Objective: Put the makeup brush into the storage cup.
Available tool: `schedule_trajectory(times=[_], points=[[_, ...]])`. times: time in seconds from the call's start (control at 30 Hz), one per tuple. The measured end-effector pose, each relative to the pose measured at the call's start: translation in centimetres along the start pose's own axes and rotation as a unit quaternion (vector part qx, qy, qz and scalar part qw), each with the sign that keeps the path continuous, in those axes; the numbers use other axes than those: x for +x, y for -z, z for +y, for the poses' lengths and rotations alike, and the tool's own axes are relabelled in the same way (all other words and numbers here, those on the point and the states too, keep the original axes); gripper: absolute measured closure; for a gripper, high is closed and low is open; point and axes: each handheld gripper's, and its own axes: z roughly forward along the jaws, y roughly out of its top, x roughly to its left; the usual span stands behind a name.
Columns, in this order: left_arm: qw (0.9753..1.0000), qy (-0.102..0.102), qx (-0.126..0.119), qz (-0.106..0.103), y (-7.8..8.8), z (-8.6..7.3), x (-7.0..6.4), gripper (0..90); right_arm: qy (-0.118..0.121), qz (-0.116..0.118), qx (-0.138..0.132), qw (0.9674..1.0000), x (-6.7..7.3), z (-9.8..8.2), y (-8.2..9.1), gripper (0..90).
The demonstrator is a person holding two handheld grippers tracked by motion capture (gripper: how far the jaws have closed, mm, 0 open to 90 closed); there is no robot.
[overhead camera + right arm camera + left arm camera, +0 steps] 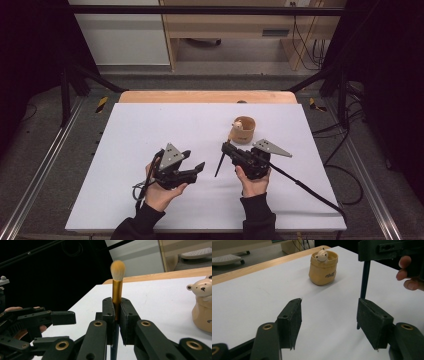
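My right gripper (116,322) has its jaws clamped on the gold ferrule of a makeup brush with a dark handle and a pale orange bristle tuft (117,287); the handle tip hangs just over the white table (150,125). My left gripper (329,322) stands beside it with its jaws apart and nothing between them. The tan holder cup with a small bear figure (242,130) sits just beyond my right hand. The grip is narrow and sits on smooth metal, so I judge the brush may swivel or slip. If I tilt carelessly toward the cup, the handle could knock it over.
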Motion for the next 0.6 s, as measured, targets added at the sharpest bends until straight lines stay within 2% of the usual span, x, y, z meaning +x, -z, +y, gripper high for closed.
schedule_trajectory(times=[0.3, 0.43, 0.6], points=[[0.9998, 0.014, 0.002, 0.012, 1.9, -2.1, 2.8, 26.2, 0.027, -0.002, -0.003, 0.9996, -0.2, 0.6, 0.5, 83.7], [0.9994, 0.031, -0.001, 0.018, 2.6, -3.1, 4.0, 24.4, 0.039, -0.006, -0.003, 0.9992, -0.3, 1.1, 0.9, 83.7], [0.9987, 0.041, 0.003, 0.032, 3.3, -3.9, 5.3, 23.0, 0.052, -0.009, -0.007, 0.9986, -0.6, 1.8, 1.5, 83.7]])
